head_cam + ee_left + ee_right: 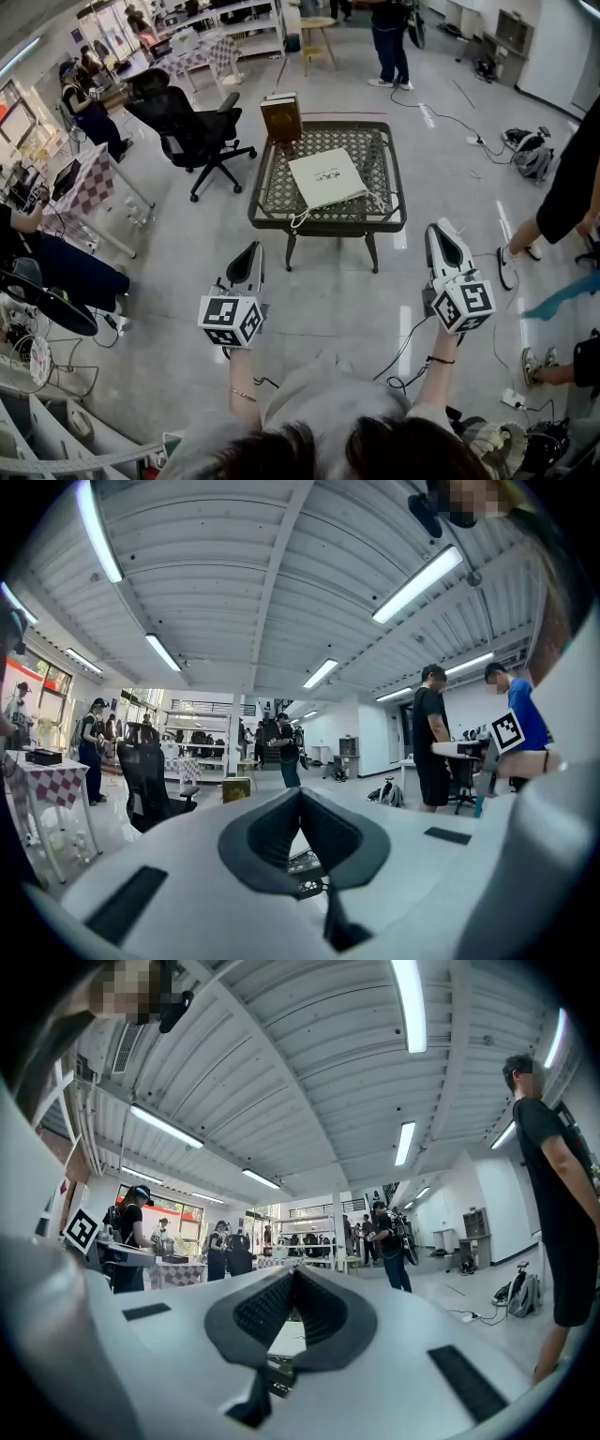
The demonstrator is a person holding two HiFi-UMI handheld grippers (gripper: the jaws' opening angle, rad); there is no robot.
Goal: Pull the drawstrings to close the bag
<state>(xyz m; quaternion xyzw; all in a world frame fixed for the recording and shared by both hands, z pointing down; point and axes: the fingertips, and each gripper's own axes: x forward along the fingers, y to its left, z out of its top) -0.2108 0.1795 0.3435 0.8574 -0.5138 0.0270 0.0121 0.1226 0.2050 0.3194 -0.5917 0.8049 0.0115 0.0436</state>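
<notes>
A white drawstring bag (pixel 326 176) lies flat on a low metal lattice table (pixel 386 195). Its cord ends (pixel 300 220) hang over the table's near edge. Both grippers are held up in the air, well short of the table and apart from the bag. My left gripper (pixel 253 247) is shut and empty, in front of the table's near left corner. My right gripper (pixel 438 228) is also shut and empty, off the near right corner. In the left gripper view the jaws (pixel 300 795) meet with nothing between them; the same holds in the right gripper view (pixel 293 1275).
A brown box (pixel 281 117) stands on the table's far left corner. A black office chair (pixel 187 127) is left of the table. A person's legs (pixel 548 211) are at the right, and cables (pixel 408 337) run over the floor. Checkered tables (pixel 89 183) stand at the left.
</notes>
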